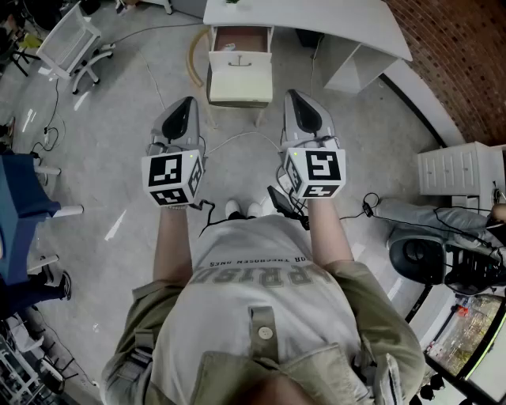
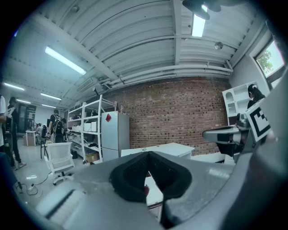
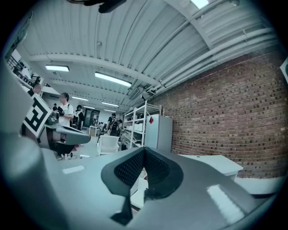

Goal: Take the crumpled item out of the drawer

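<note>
The white desk [image 1: 316,24] stands well ahead of both my grippers. Under its near edge, between the two lines my jaws point along, is the small drawer cabinet [image 1: 239,79]. Its top drawer [image 1: 241,38] is pulled out toward me, so the brown inside is open from above. That suits the job, since I should be able to reach in without first working a handle.

I hold the left gripper [image 1: 186,103] and the right gripper [image 1: 294,95] side by side, well short of the cabinet and high off the floor. I judge this to be a ready stance, with the reach not yet begun. My forearms are stretched forward and roughly parallel, and the marker cubes face up at me. The noses point ahead and slightly upward, because each gripper view looks across the room at brick wall and ceiling, not down into the drawer.

On each gripper the black pads meet with nothing between them, so both are closed and empty.

I cannot make out the crumpled item. If it is there, it lies inside that open drawer, ahead of both tips and below them.
</note>
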{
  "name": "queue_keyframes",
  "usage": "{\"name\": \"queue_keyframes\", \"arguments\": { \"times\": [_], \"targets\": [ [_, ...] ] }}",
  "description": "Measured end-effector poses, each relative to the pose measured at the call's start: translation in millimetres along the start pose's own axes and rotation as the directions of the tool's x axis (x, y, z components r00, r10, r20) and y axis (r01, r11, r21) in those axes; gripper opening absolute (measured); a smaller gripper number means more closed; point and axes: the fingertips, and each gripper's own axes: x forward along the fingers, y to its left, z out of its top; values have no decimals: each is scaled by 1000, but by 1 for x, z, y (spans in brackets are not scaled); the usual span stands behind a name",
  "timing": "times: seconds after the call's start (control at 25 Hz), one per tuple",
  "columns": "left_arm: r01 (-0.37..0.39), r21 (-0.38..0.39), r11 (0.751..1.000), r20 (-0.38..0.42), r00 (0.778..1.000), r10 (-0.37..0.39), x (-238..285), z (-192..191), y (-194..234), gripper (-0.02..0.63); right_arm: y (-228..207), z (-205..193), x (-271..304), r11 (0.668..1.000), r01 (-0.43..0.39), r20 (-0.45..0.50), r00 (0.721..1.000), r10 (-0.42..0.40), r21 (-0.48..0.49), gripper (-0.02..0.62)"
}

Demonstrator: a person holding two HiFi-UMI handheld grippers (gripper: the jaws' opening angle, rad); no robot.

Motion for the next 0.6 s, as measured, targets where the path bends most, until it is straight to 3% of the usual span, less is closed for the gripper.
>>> {"name": "queue_keyframes", "arguments": {
  "times": [0.6],
  "targets": [
    [0,6,1000,-10,1000,0,-6,-4,-1,8,5,-4,-3,999,-1,-1,1000,1,-36,2]
  ]
}}
